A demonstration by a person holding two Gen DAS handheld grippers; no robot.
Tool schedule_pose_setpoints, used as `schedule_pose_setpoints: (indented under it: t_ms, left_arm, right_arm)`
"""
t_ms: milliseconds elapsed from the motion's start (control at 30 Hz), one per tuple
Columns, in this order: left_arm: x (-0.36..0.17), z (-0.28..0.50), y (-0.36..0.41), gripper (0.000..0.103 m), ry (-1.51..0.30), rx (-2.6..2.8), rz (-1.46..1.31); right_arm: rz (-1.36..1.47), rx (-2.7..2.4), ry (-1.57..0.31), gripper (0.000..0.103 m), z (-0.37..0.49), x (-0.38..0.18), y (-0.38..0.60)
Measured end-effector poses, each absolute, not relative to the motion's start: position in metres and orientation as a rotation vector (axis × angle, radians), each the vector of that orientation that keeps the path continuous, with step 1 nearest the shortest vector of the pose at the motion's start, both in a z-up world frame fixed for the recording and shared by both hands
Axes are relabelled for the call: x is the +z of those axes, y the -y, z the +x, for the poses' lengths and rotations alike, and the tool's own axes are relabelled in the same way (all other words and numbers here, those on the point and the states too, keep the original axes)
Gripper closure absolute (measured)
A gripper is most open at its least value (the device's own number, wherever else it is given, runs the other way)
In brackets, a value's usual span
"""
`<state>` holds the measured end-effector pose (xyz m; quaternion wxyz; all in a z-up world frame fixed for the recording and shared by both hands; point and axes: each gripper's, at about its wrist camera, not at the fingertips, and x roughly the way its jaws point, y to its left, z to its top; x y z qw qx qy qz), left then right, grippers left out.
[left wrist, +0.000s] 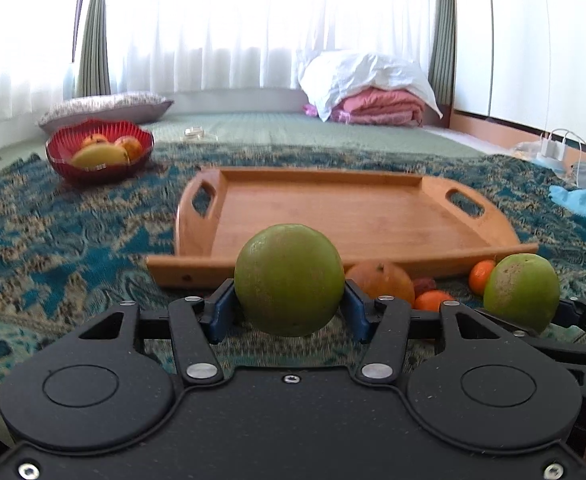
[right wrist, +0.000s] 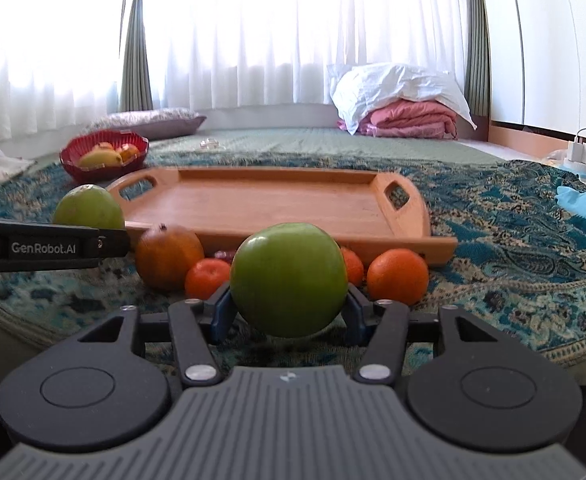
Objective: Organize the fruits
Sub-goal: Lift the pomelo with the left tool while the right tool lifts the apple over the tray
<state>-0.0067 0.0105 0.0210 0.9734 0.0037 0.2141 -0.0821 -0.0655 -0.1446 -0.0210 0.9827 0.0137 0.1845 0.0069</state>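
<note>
My left gripper (left wrist: 289,308) is shut on a green round fruit (left wrist: 289,280), held above the patterned blanket in front of the wooden tray (left wrist: 333,208). My right gripper (right wrist: 289,308) is shut on a second green fruit (right wrist: 289,278); that fruit also shows at the right of the left wrist view (left wrist: 523,294). The left-held fruit shows at the left of the right wrist view (right wrist: 89,206). Before the tray (right wrist: 273,200) lie a large orange-brown fruit (right wrist: 169,256) and small oranges (right wrist: 397,270), (right wrist: 207,278). The tray holds nothing.
A red bowl (left wrist: 69,168) with a banana and other fruit stands at the back left, also in the right wrist view (right wrist: 133,162). A grey pillow (left wrist: 105,106), folded pink bedding (left wrist: 377,108), a charger with cables (left wrist: 553,150) and a blue cloth (left wrist: 577,198) lie around the blanket.
</note>
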Motion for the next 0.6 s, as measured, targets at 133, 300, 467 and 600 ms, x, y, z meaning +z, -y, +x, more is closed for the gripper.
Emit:
schedule_pose_setpoints:
  t_ms: [133,300,467,600]
  left_arm:
    - [0.033,-0.004,-0.009,0.050,-0.415,-0.158,0.018]
    - [0.044,0.005,-0.008,0.050,-0.408,-0.155,0.021]
    - [0.052,0.021,-0.010,0.050,-0.423,-0.152,0.020]
    - [0.055,0.037,-0.010,0.050,-0.450,-0.149,0.016]
  right_arm:
    - [0.061,0.005,-0.346,0.044,-0.062,-0.006,0.152]
    - [0.115,-0.016,-0.335,0.044,-0.046,0.007,0.166]
    - [0.139,-0.037,-0.354,0.044,-0.028,0.013,0.178]
    - [0.154,-0.042,-0.412,0.044,-0.004,0.015,0.188]
